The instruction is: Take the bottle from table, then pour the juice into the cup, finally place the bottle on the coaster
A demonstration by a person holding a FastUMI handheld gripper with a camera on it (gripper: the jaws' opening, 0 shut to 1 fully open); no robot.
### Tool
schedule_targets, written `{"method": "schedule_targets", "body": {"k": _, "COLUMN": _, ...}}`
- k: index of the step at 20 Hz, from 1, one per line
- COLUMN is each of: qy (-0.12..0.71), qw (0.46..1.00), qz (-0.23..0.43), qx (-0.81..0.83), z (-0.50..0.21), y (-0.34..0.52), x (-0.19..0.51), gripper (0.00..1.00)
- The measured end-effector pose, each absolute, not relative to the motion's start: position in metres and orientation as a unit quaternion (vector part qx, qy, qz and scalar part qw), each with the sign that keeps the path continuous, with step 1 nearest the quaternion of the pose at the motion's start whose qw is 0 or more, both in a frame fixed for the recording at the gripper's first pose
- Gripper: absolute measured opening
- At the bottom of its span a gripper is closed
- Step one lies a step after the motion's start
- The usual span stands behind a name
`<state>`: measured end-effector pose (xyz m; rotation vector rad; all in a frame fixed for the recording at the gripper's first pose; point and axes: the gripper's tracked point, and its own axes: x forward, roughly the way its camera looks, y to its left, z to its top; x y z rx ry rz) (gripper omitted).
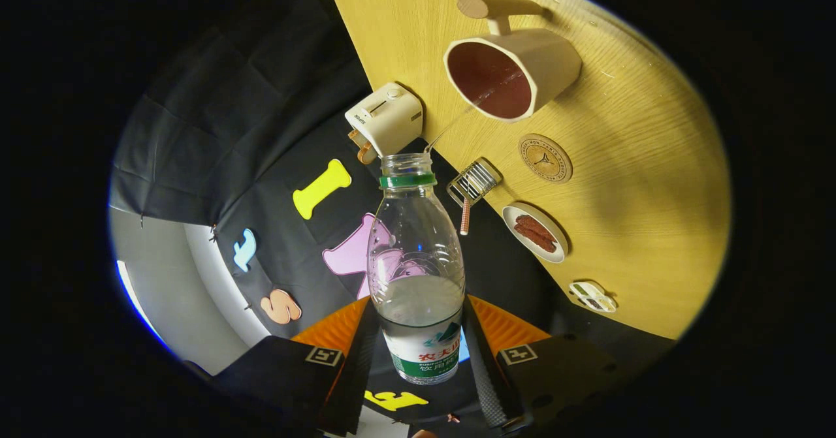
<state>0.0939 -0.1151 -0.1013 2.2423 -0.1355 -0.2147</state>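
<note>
Clear uncapped bottle [417, 275] tilted, thin stream entering white cup [516, 72], round coaster [545, 158] beside cup

Bottle [416, 275] label: Chinese characters "农夫" partly legible (rest cut off). Toaster [385, 119] has small wording, coaster [545, 158] ring lettering, both too tiny.

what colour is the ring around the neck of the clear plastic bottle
Green, seen in the gripper view: the ring sits just under the open mouth of the clear plastic bottle held in the gripper.

one bottle [416, 275], one cup [516, 72], one coaster [545, 158]
</note>
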Motion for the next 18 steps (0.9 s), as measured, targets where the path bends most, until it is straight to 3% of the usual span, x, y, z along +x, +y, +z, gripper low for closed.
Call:
{"method": "schedule_targets", "body": {"k": 10, "qy": -0.051, "qw": 0.429, "qz": -0.092, "qx": 0.897, "z": -0.1, "y": -0.12, "x": 0.1, "gripper": 0.72}}
{"method": "schedule_targets", "body": {"k": 18, "qy": -0.04, "qw": 0.472, "qz": -0.109, "qx": 0.874, "z": -0.117, "y": -0.114, "x": 0.105, "gripper": 0.72}}
